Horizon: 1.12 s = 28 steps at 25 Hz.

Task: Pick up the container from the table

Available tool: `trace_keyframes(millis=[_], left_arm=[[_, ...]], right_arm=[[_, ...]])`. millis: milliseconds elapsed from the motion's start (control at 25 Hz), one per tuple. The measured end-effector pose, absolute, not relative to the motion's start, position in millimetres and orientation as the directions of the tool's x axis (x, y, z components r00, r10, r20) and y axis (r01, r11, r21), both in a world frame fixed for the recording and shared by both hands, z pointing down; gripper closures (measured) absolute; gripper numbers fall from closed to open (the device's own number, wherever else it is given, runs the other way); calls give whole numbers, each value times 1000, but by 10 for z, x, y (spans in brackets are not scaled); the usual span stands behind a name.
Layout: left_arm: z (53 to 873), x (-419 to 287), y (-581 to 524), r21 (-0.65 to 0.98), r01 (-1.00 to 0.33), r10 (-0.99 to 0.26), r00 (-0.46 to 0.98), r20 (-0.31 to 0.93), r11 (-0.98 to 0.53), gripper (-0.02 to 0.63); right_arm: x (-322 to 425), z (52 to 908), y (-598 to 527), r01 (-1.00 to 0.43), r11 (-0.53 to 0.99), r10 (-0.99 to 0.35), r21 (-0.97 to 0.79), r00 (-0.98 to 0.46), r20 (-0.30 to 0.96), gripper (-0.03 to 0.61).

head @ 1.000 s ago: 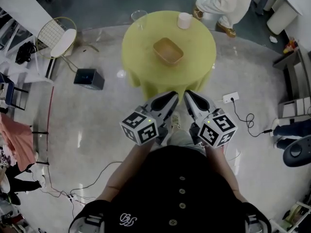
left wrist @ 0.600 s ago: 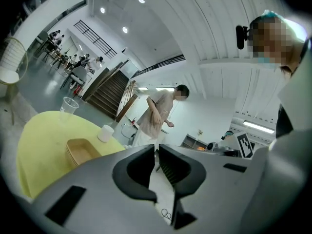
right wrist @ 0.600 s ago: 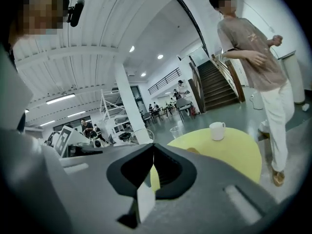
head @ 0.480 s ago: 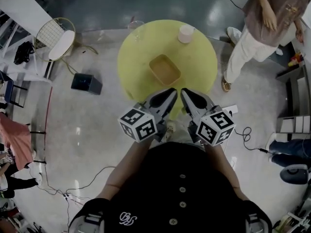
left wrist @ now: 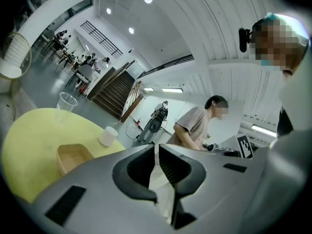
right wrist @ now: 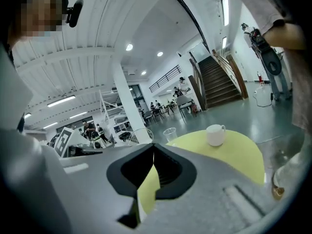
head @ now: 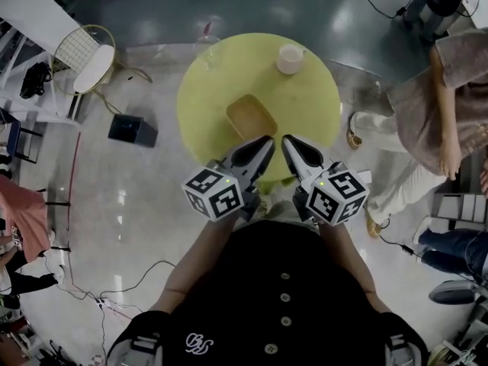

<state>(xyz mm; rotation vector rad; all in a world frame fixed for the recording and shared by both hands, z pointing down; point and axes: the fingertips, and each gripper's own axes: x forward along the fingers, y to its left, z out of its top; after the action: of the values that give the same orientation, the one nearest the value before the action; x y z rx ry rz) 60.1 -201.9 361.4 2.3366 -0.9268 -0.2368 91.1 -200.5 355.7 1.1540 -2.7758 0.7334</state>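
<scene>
A shallow tan rectangular container (head: pixel 251 117) lies empty near the middle of a round yellow-green table (head: pixel 313 105); the left gripper view shows the container (left wrist: pixel 73 156) at lower left. My left gripper (head: pixel 268 141) and right gripper (head: pixel 287 141) hover side by side over the table's near edge, just short of the container, tips pointing toward it. Both are shut with nothing between the jaws. In the right gripper view the container is hidden behind the gripper (right wrist: pixel 153 145).
A white mug (head: pixel 290 58) and a clear plastic cup (head: pixel 207 48) stand at the table's far side. A person (head: pixel 435 120) stands right of the table. A wire chair (head: pixel 88 56) and dark box (head: pixel 133 130) sit on the floor at left; cables trail around.
Both grippers have come closer to the table and now reach over its near edge, closer to the container. The person at the right has walked nearer along the table's right side.
</scene>
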Motion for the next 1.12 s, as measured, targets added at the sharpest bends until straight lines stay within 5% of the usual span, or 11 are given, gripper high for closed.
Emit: trace_keyframes(millis=[1120], left_arm=[[3975, 77, -2268, 641, -614, -693, 700, 172, -461, 578]], right_arm=[[749, 3987, -2394, -718, 516, -667, -468, -679, 305, 575]])
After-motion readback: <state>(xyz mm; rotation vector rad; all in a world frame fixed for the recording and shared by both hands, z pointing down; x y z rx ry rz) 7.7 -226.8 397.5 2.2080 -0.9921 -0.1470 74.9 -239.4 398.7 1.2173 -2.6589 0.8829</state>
